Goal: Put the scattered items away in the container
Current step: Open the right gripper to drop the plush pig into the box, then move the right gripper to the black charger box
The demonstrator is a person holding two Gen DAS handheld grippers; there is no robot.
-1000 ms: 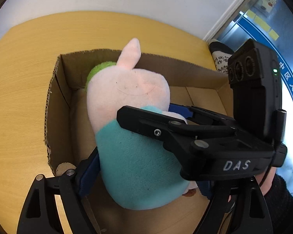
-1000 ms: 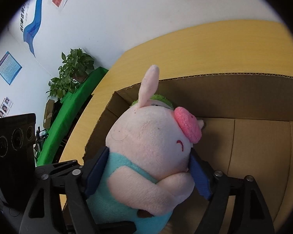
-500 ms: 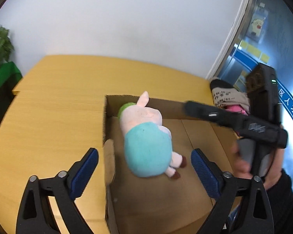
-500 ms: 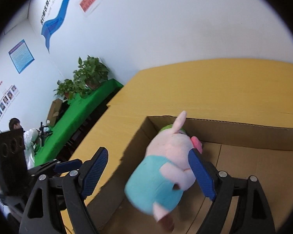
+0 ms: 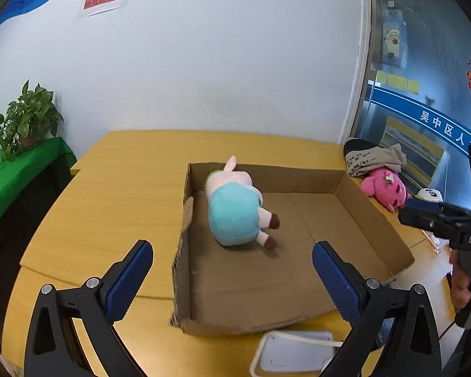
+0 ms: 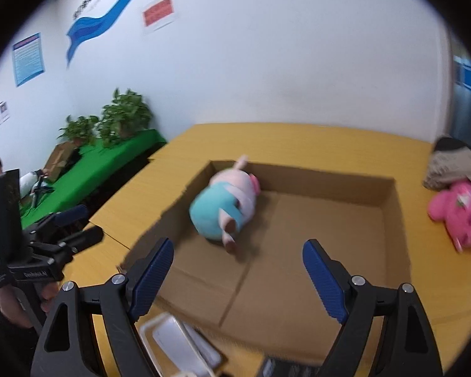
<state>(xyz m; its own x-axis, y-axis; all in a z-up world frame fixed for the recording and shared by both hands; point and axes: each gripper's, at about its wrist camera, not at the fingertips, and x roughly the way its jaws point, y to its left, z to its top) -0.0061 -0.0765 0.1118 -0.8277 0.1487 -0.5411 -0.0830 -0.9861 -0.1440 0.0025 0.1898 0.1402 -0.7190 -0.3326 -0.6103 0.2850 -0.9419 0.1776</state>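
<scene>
A pink plush pig in a teal shirt [image 5: 234, 212] [image 6: 224, 205] lies on its side in the far left corner of an open cardboard box [image 5: 373, 220] [image 6: 389, 220]. My left gripper [image 5: 232, 265] hangs open above the box's near left part, well back from the pig, nothing between its blue pads. My right gripper [image 6: 238, 271] is also open and empty, over the box's near edge. A bright pink plush toy [image 5: 383, 188] [image 6: 461, 213] lies on the table to the right of the box, beside a small white panda toy [image 5: 430, 194].
The box stands on a yellow wooden table [image 5: 116, 194]. A grey and black bundle of cloth [image 5: 372, 158] lies behind the pink toy. A white device with a cable [image 5: 293, 353] rests at the table's near edge. Potted plants on a green-covered bench [image 6: 110, 163] stand to the left.
Both grippers let go of the plush pig and pulled back and up. The pig dropped into the box's far left corner and lies there on its side.
</scene>
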